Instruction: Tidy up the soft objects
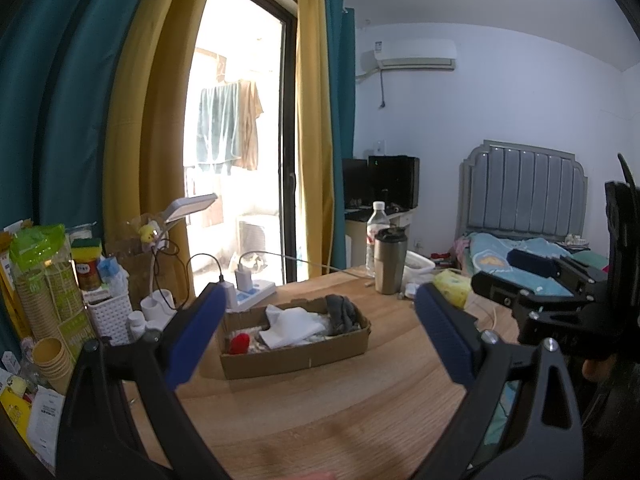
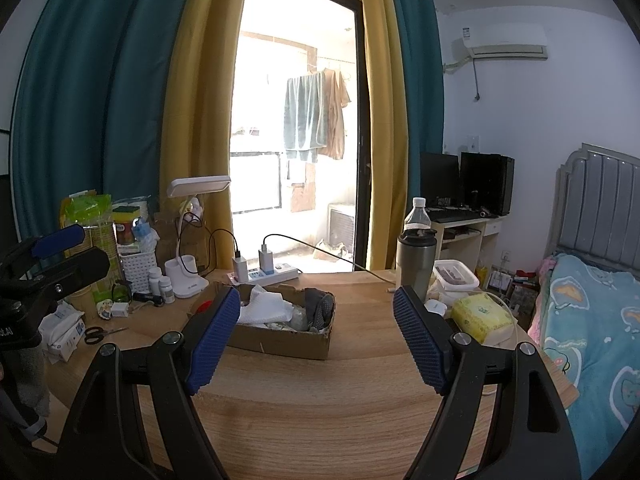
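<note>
Cardboard box (image 1: 294, 354) mid-table on wooden table (image 1: 320, 420), holding soft stuff: white cloth (image 1: 294, 326) crumpled in middle, grey sock-ish fabric (image 1: 342, 312) at right end, red fuzzy thing (image 1: 239, 343) at near-left corner. Left gripper (image 1: 320, 328) jaws wide apart, nothing between, hovering near side of box. Right gripper (image 2: 316, 336) same deal, wide apart, empty. Yellow tissue pack (image 2: 482, 316) sits right of box.

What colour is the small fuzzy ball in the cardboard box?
Red ball, at the box's left end; clearest in the left wrist view.
</note>
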